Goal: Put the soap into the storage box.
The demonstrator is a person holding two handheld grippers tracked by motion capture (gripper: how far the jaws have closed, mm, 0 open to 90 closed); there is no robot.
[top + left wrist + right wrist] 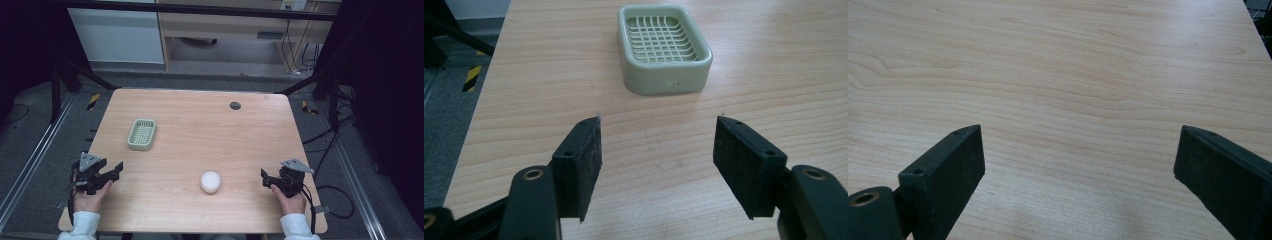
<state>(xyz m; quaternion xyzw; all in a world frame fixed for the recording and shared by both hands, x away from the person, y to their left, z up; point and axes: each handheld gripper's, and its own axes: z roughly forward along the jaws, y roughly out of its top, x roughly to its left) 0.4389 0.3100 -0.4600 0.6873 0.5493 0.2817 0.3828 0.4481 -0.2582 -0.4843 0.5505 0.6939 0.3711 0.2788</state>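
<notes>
Soap bar (pixel 210 181), white, rounded, lying on the wooden table (pixel 200 130) toward the near edge, slightly right of centre, touching nothing else. Soap dish (pixel 142 134), pale green, rectangular with rounded corners and a slotted grid floor, standing flat on the left half of the table, well apart from the soap bar; the left gripper view shows the same soap dish (pixel 664 48) upright and empty, ahead of the jaws and a little right of their midline. Left gripper (pixel 116 170), black with a grey three-cornered plate on top, held in the person's left hand (pixel 93 198) at the near left corner of the table; its jaws stand wide apart with nothing between them but bare wood, as seen in its own view (pixel 658 145). Right gripper (pixel 265 179), same make, held in the right hand (pixel 291 201) near the right edge, just beside the soap bar's right but not touching it; its own view (pixel 1079 155) shows the jaws spread wide over bare table, holding nothing. Small dark round fitting (pixel 235 105) set in the table's far side. White sleeves at both wrists. Grey floor and cables around the table.
</notes>
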